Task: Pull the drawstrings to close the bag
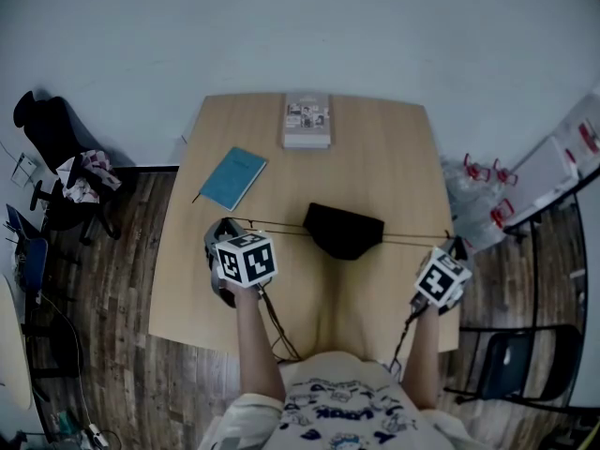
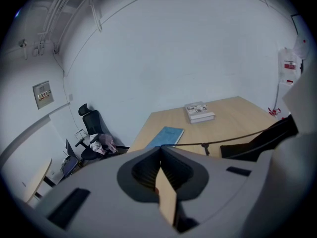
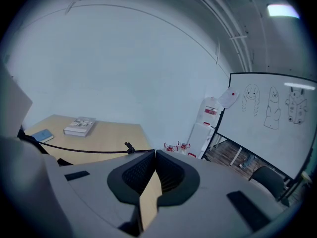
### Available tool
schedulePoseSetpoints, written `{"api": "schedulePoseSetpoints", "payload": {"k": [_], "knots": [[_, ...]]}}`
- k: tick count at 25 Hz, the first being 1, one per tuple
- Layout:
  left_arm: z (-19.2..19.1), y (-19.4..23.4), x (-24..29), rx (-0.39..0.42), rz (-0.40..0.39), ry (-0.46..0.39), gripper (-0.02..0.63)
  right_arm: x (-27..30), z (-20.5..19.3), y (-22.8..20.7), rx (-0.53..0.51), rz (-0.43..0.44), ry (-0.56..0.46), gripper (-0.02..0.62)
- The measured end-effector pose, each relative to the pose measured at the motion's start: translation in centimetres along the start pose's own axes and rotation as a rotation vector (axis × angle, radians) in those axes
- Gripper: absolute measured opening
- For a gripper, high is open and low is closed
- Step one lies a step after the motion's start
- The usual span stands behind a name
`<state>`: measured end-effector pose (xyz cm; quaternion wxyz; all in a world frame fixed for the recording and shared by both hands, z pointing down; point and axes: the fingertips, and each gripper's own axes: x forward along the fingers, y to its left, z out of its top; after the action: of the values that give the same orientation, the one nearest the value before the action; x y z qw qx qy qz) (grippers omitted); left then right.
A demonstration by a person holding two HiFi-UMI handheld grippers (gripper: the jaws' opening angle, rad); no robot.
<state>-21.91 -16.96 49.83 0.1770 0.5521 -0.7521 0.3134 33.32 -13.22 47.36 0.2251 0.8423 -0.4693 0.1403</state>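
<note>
A black drawstring bag [image 1: 343, 230] lies in the middle of the wooden table [image 1: 384, 157], its mouth gathered. A thin dark drawstring [image 1: 277, 223] runs taut from it to my left gripper [image 1: 234, 224], whose jaws are shut on the cord's end. In the left gripper view the string [image 2: 233, 138] leaves the closed jaws of the left gripper [image 2: 161, 148], passes a small knot [image 2: 204, 145] and reaches the bag [image 2: 262, 139]. The other drawstring [image 1: 412, 242] stretches right to my right gripper [image 1: 451, 244], also shut on its cord [image 3: 74, 150] in the right gripper [image 3: 154, 152].
A blue notebook [image 1: 232, 178] lies at the table's left, a stack of books [image 1: 307, 120] at its far edge. An office chair [image 1: 56, 157] stands left of the table, a black chair [image 1: 511, 364] at the right front. A whiteboard [image 3: 277, 113] stands to the right.
</note>
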Motion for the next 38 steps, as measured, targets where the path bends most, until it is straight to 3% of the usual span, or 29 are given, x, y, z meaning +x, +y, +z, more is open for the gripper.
{"api": "schedulePoseSetpoints", "payload": {"k": [12, 20, 26, 31, 35, 38], "knots": [[0.0, 0.6, 0.1, 0.002, -0.003, -0.005, 0.006, 0.1, 0.0, 0.0, 0.014, 0.012, 0.002, 0.009], [-0.4, -0.9, 0.0, -0.027, -0.109, -0.011, 0.006, 0.7, -1.8, 0.7, 0.011, 0.066, 0.055, 0.008], [-0.4, -4.7, -0.3, -0.098, -0.266, -0.015, 0.006, 0.4, -4.4, 4.8, 0.015, 0.238, 0.176, 0.009], [-0.6, -7.8, -1.2, -0.131, -0.412, 0.014, 0.006, -0.6, -3.8, 8.4, -0.061, 0.383, 0.142, 0.009], [-0.9, -10.6, -2.4, -0.095, -0.519, 0.026, 0.02, -2.3, -5.3, 11.3, -0.114, 0.529, 0.211, 0.011], [-1.7, -13.2, -3.6, -0.009, -0.615, 0.066, 0.058, -4.2, -6.8, 13.6, -0.219, 0.658, 0.297, 0.028]]}}
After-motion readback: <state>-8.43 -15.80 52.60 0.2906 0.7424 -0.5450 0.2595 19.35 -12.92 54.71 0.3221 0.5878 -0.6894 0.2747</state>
